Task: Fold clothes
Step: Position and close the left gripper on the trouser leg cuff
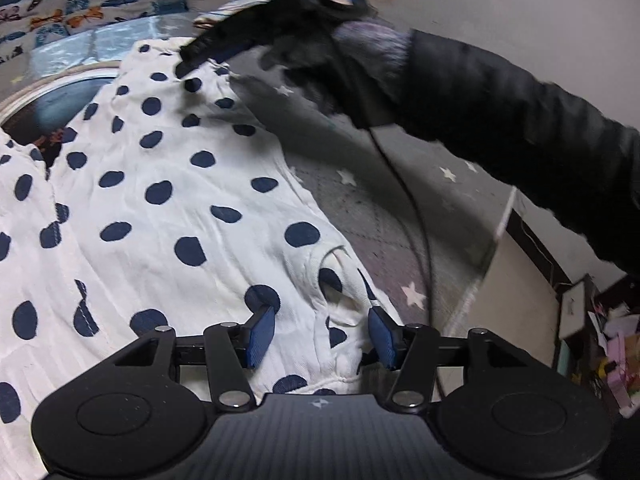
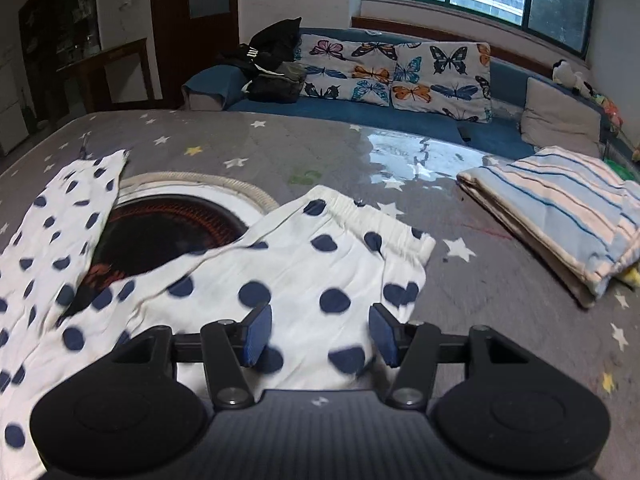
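One white navy-dotted garment [image 2: 288,276], rumpled.

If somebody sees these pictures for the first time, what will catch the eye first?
First, the white polka-dot pants, spread over the grey star-patterned cover just ahead of both grippers. Next, the folded striped cloth to the right, and the butterfly cushions on the blue sofa behind.

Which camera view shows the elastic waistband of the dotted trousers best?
The right wrist view shows the waistband best: its gathered white edge lies fully visible on the grey star cover. In the left wrist view, the far edge is small and partly hidden by the dark sleeve.
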